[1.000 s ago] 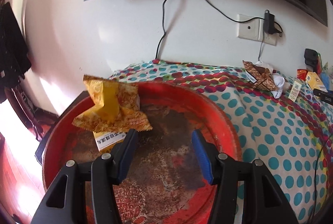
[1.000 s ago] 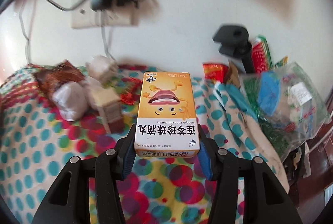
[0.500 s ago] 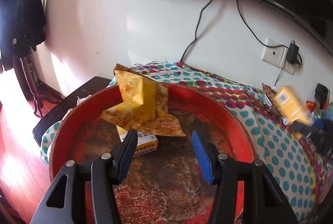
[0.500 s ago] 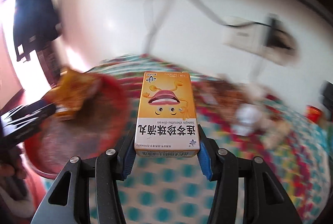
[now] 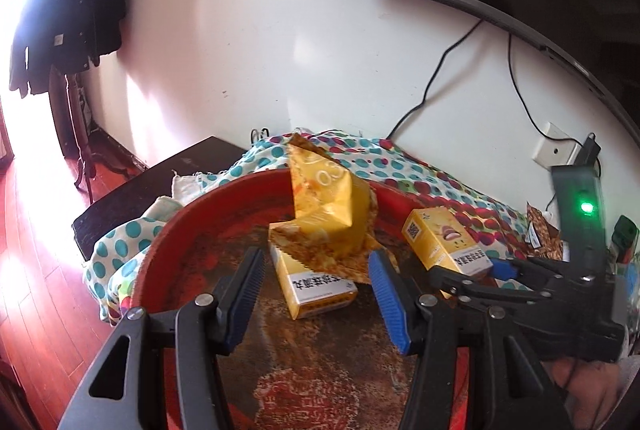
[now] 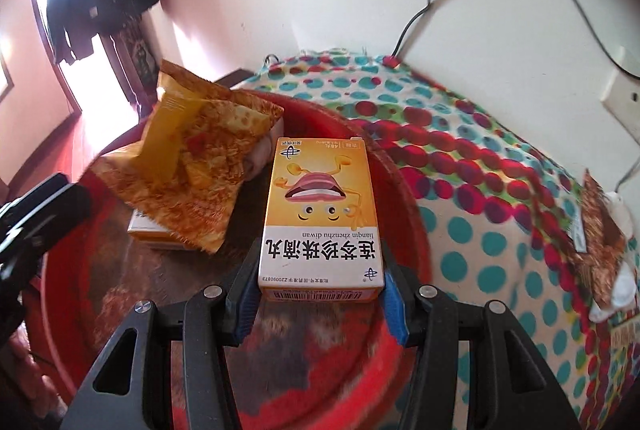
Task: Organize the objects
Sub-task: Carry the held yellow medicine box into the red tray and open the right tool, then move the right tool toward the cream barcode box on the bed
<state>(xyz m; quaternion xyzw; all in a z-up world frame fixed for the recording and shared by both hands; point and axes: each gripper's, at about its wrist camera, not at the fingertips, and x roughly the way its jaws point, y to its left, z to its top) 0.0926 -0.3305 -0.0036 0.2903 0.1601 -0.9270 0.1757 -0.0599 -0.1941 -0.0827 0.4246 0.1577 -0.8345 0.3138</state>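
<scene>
A round red tray (image 5: pixel 208 206) (image 6: pixel 404 198) sits on the dotted cloth. In it lie a yellow snack bag (image 5: pixel 328 214) (image 6: pixel 200 166) and, under it, a yellow medicine box (image 5: pixel 316 286) (image 6: pixel 148 230). My right gripper (image 6: pixel 320 282) is shut on a second yellow medicine box (image 6: pixel 320 214) and holds it over the tray's right side; that gripper (image 5: pixel 476 270) and box (image 5: pixel 444 246) also show in the left wrist view. My left gripper (image 5: pixel 316 294) is open and empty above the tray's near part.
The polka-dot cloth (image 6: pixel 480 214) covers the table to the right. A brown wrapper with white tissue (image 6: pixel 604 238) lies at far right. A wall socket with a plug (image 5: pixel 560 150) and cables sit behind. The dark table edge (image 5: pixel 132 198) and wooden floor are at left.
My right gripper has swung left with the yellow box, from the cluttered right end to above the red tray. My left gripper has drawn back a little and stays open.
</scene>
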